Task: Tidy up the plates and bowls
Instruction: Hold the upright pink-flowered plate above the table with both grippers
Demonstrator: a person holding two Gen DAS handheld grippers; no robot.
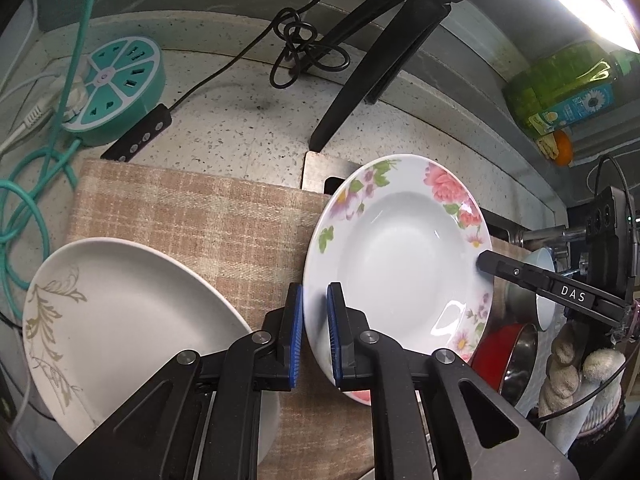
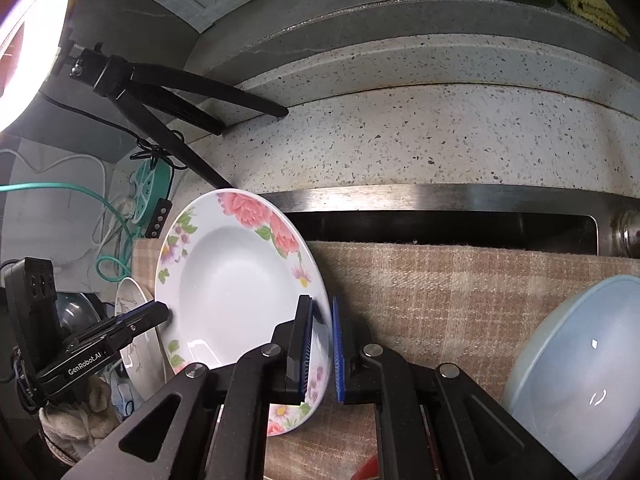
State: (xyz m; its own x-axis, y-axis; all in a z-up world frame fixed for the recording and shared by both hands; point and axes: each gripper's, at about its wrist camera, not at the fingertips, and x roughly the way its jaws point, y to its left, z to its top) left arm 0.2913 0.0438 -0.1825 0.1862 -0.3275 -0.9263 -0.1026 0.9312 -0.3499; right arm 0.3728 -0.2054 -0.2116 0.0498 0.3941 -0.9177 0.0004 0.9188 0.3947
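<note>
We hold the flowered plate tilted above the checked cloth, left gripper and right gripper each clamped on opposite rims. Their arms read "GenRobot.AI" and "DAS". The blue bowl is cut off at the cloth's right edge.

Floral-rimmed white plate, tilted above checked cloth

Two plates, two bowls
</note>
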